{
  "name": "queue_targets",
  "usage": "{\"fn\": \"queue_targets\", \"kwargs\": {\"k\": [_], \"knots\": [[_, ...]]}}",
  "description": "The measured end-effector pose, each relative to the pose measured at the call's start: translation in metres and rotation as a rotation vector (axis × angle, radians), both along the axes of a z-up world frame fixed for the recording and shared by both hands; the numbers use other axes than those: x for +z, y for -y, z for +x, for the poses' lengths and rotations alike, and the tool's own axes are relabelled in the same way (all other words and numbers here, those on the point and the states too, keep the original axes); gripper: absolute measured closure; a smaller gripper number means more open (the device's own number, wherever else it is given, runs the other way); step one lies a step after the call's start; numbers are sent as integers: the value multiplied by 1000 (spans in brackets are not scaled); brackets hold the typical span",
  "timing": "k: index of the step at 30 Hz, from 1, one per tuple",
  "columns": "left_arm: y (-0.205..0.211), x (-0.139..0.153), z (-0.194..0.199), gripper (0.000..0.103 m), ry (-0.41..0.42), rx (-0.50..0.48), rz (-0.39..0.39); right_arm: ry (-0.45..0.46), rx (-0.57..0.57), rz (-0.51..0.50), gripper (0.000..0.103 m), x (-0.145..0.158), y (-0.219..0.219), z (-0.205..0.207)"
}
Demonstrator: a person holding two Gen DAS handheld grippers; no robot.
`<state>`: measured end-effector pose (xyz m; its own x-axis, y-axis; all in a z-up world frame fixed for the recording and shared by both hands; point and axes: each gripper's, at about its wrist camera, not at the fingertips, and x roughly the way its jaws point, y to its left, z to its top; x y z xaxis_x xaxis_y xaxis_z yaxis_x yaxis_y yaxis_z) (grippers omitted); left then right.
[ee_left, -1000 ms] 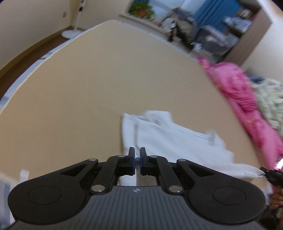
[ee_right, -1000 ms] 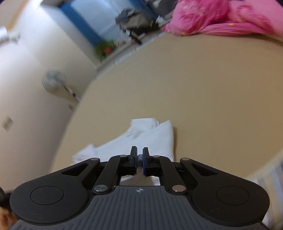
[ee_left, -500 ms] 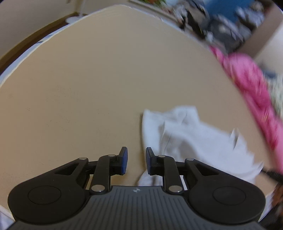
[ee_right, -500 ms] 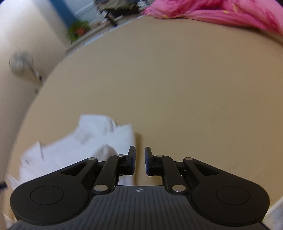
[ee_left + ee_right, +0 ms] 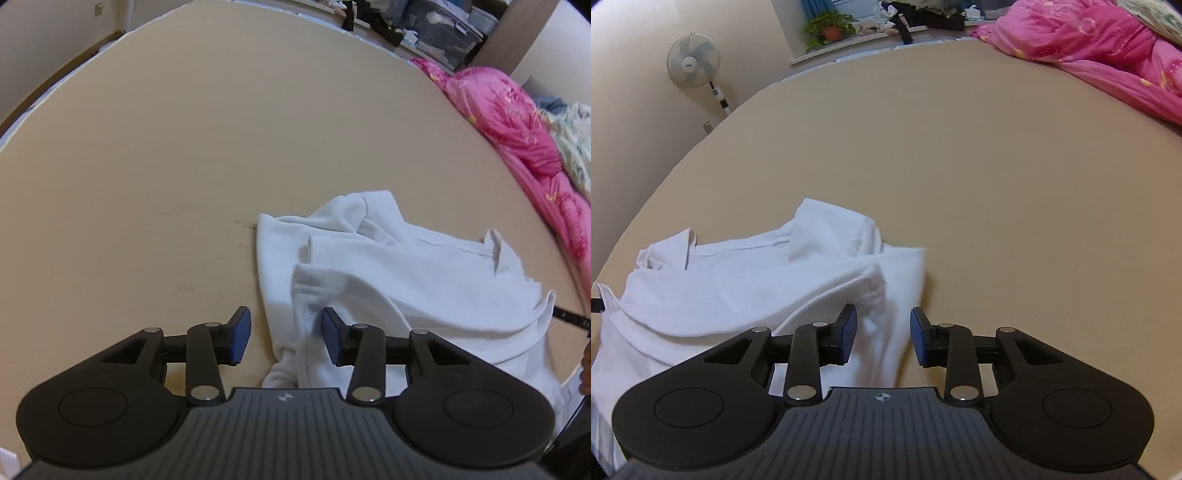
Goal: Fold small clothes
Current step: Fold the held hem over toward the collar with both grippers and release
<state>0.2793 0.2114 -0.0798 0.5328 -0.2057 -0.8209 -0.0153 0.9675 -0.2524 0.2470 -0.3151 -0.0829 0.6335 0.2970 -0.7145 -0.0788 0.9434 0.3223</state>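
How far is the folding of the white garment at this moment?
Done: the white garment lies on the tan surface, rumpled, with one sleeve turned over the body; no neat fold shows yet. In hand: nothing is gripped. The left claw and right claw have just been opening, each with a side edge of the cloth between its jaws, pads not pressing. Left: smoothing and all the folds.

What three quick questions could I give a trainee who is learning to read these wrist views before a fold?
1. True or false: the left gripper is clamped on the white garment.
2. What colour is the bedding at the tan surface's far edge?
3. The garment lies: A) neatly folded, B) rumpled, C) hanging.

Key: 1 false, its jaws have just been opening, with cloth between them unpinched; 2 pink; 3 B.
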Motion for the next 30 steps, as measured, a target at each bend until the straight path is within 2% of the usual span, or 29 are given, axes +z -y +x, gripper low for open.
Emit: {"fn": "queue_targets", "kwargs": {"k": [2,3,4,5,7,11,13,16,22,25,27,29,30], "knots": [[7,0,4,61,5,-13,17,12,7,9,70,-3,-5,6],[9,0,5,67,9,-16,20,23,18,13,70,-3,-7,8],[11,1,7,91,16,-15,30,36,31,15,70,-3,-11,10],[12,2,8,95,26,-12,43,43,41,15,76,-3,-13,11],[10,9,8,97,64,-4,29,60,41,25,98,-1,-15,14],[7,34,6,98,248,63,26,195,-123,172,99,18,3,17],[4,36,14,98,290,117,32,264,-173,172,99,26,5,18],[4,22,37,98,262,158,49,286,-216,146,99,25,0,30],[18,-10,72,98,186,136,119,194,-229,48,99,3,-16,65],[13,-20,81,91,128,161,96,145,-244,20,98,-10,-24,79],[2,-24,83,89,74,195,68,74,-257,2,96,-21,-27,85],[-9,-20,79,89,32,226,40,13,-286,27,91,-23,-25,84],[-12,-15,73,89,20,225,31,16,-296,57,91,-18,-22,79]]}}
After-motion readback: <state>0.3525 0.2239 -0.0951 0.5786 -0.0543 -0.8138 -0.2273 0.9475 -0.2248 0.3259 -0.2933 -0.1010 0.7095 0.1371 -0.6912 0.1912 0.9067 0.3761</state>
